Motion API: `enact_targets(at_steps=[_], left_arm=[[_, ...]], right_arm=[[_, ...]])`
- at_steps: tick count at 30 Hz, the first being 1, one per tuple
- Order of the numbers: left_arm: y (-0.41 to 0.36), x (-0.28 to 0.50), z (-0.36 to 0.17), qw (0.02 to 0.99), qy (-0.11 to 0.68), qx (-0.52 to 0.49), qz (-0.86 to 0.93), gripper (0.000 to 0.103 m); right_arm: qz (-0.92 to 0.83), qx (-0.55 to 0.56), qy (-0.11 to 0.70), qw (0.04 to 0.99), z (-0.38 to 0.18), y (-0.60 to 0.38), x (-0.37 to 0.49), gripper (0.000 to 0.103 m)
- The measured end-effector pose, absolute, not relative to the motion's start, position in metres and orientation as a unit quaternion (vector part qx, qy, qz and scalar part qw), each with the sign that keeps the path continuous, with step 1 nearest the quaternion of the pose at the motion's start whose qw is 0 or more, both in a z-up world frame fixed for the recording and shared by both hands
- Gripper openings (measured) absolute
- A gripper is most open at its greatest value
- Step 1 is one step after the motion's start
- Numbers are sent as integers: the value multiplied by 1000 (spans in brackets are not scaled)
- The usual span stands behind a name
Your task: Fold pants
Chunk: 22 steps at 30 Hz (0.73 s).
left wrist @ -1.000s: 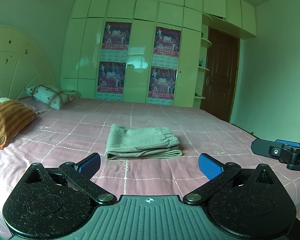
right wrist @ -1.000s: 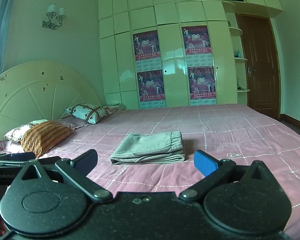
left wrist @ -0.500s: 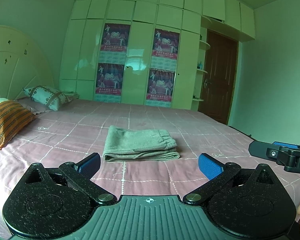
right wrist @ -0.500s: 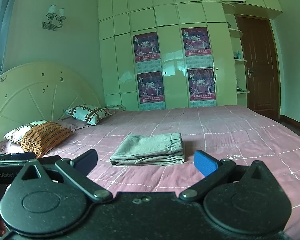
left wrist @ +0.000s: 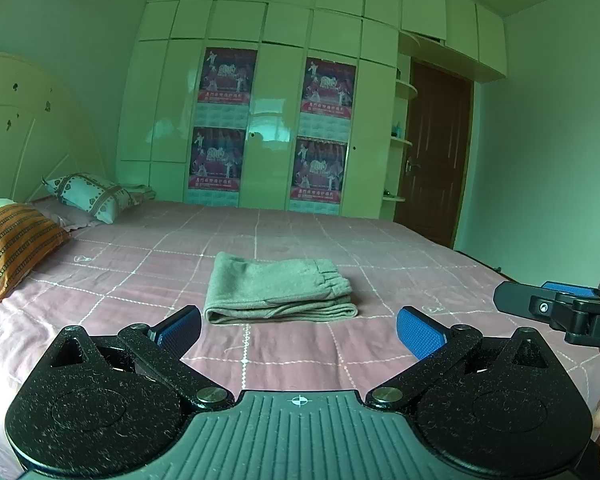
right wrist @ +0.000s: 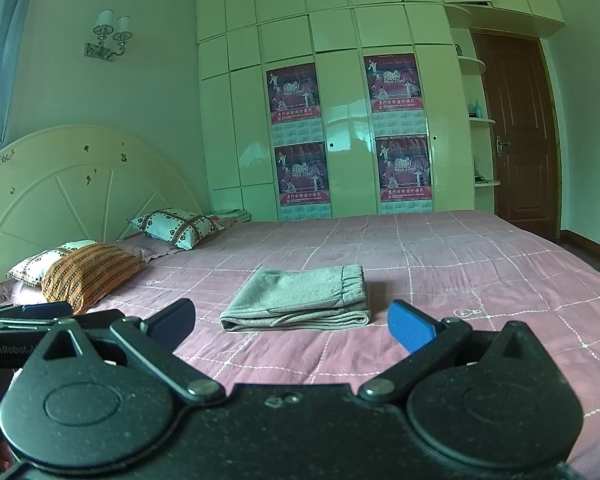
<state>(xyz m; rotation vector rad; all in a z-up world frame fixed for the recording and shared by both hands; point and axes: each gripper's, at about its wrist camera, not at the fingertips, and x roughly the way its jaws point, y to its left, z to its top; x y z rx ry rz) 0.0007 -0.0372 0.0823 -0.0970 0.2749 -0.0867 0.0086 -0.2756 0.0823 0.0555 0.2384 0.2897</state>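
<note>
Two grippers hang side by side above the near edge of the bed, each with its blue-padded jaws spread wide and gripping nothing: the left gripper (left wrist: 298, 326) and the right gripper (right wrist: 290, 320). Ahead of both, well apart from the fingers, the grey pants (left wrist: 278, 290) lie folded into a flat stack in the middle of the pink checked bedspread (right wrist: 480, 264), elastic waistband to the right. Patterned pillows (right wrist: 88, 270) rest against the pale arched headboard (right wrist: 72, 184). Behind the bed stands a glossy wardrobe (right wrist: 348, 120) bearing four posters (right wrist: 294, 94) printed "2010", with a brown door (right wrist: 516, 132) beside it. "GenRobot" is readable on the left gripper's body in the right wrist view. Compared with a second ago, the pants have not moved and both grippers have lifted slightly.
</note>
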Motion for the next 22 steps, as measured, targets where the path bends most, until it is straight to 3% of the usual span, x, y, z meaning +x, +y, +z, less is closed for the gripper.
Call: enact_targets(at_steps=[22], left_arm=[[-36,-5,86,992,112,-39,-42,103]], right_arm=[[146,29,121,981,83,-282,12,97]])
